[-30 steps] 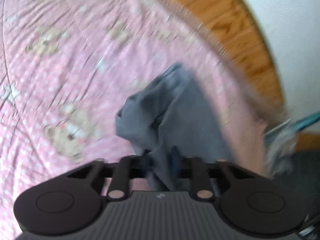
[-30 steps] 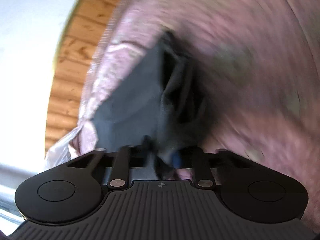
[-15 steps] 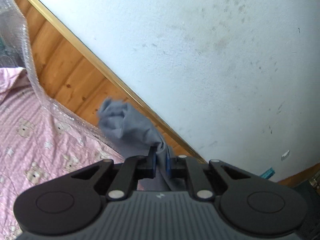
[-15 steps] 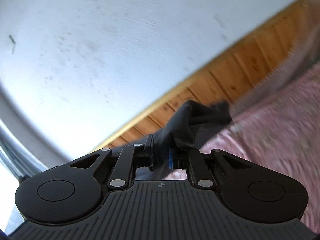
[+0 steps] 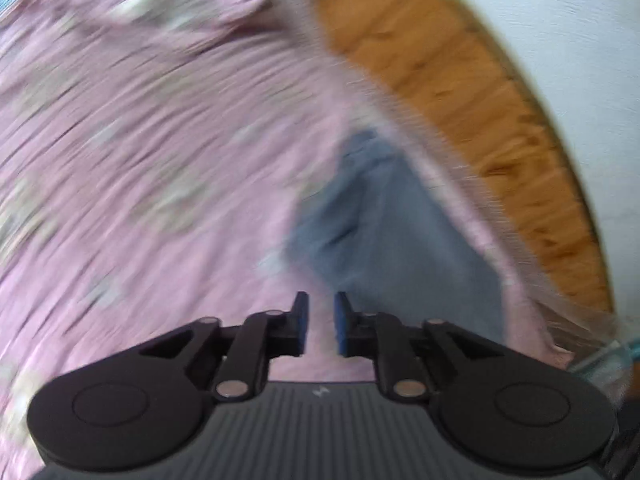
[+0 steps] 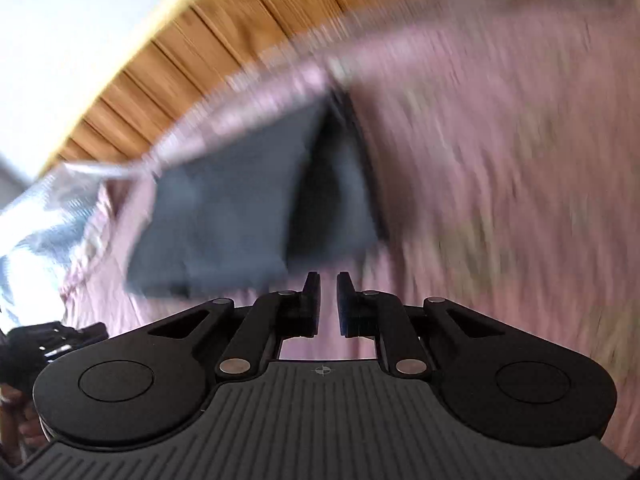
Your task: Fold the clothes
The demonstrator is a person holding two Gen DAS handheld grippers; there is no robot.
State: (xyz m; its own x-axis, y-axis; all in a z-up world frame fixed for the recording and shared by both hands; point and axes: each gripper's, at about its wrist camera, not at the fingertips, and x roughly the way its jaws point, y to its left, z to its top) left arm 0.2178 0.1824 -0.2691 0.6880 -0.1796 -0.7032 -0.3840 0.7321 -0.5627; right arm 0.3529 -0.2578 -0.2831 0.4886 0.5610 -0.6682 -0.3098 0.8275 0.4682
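Note:
A grey garment (image 5: 384, 232) lies on the pink bear-print bedsheet (image 5: 160, 160), close to the bed's edge by the wooden panelling. My left gripper (image 5: 320, 298) hovers just short of its near edge; its jaws are opening and nothing is between the blue pads. In the right wrist view the same grey garment (image 6: 224, 216) lies ahead and to the left, partly doubled over with a dark fold. My right gripper (image 6: 329, 278) sits just before its near edge, the pads a narrow gap apart with only sheet showing between them. Both views are motion-blurred.
Wooden panelling (image 5: 460, 80) and a white wall (image 5: 580, 40) run along the bed's far edge. Clear plastic wrap (image 6: 48, 208) bunches at the bed's corner. A dark object (image 6: 44, 340) shows at the lower left of the right wrist view. Pink sheet (image 6: 500, 180) spreads to the right.
Half a second ago both grippers held the grey garment up against the wall. Now it lies on the sheet, both grippers have let go, and both views point down at the bed.

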